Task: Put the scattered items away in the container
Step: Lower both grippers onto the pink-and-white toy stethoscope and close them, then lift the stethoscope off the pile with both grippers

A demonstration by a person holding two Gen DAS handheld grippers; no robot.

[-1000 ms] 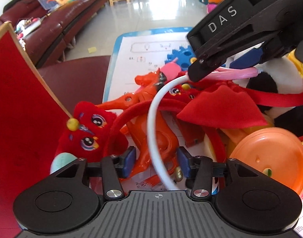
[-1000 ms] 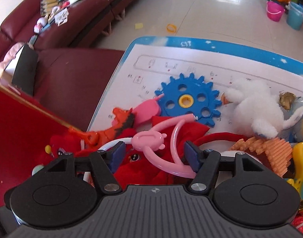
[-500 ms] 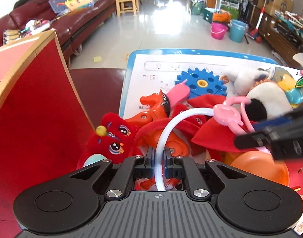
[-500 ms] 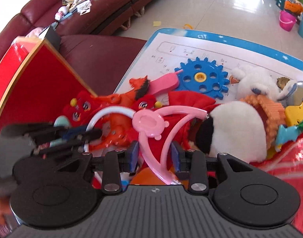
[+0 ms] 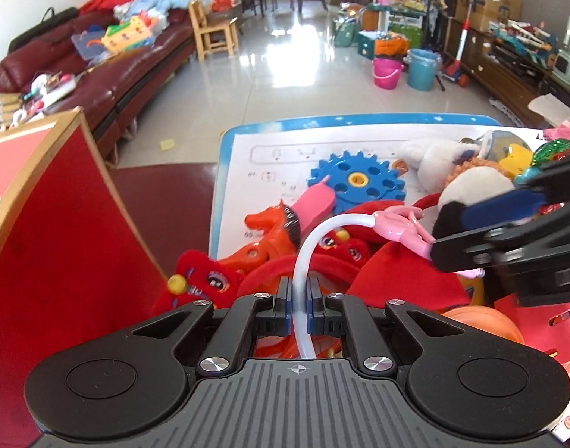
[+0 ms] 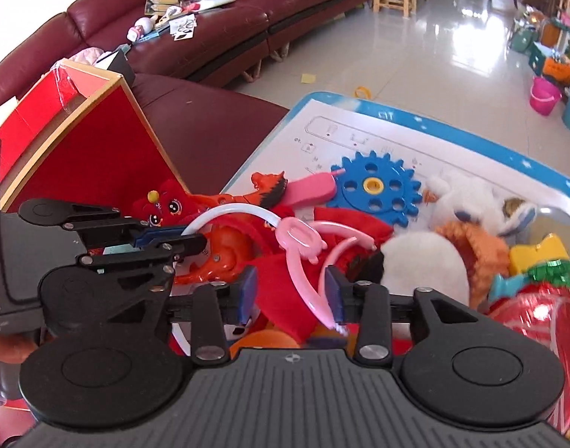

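Note:
A toy stethoscope with a white tube (image 5: pixel 310 237) and a pink head (image 5: pixel 395 224) arches over the toy pile. My left gripper (image 5: pixel 298 291) is shut on the white tube near its lower end. From the right wrist view, that gripper (image 6: pixel 190 235) comes in from the left with the tube (image 6: pixel 232 211) in its tips. My right gripper (image 6: pixel 289 291) has its jaws opening. The pink ear arms (image 6: pixel 303 280) lie between them, resting against the right pad only. The red box (image 5: pixel 42 242) with a gold rim stands to the left of the pile.
Heaped on the blue-edged play mat (image 5: pixel 285 149) are a blue gear (image 5: pixel 356 183), an orange horse (image 5: pixel 273 231), a red plush (image 5: pixel 206 280), a red cloth (image 5: pixel 397 276), white and panda plushes (image 5: pixel 471 186) and an orange disc (image 5: pixel 471 317). A dark red sofa lies behind.
My left gripper closed on the white tube and lifted it a little. My right gripper swung to the right side, closed around the pink arms, then widened again.

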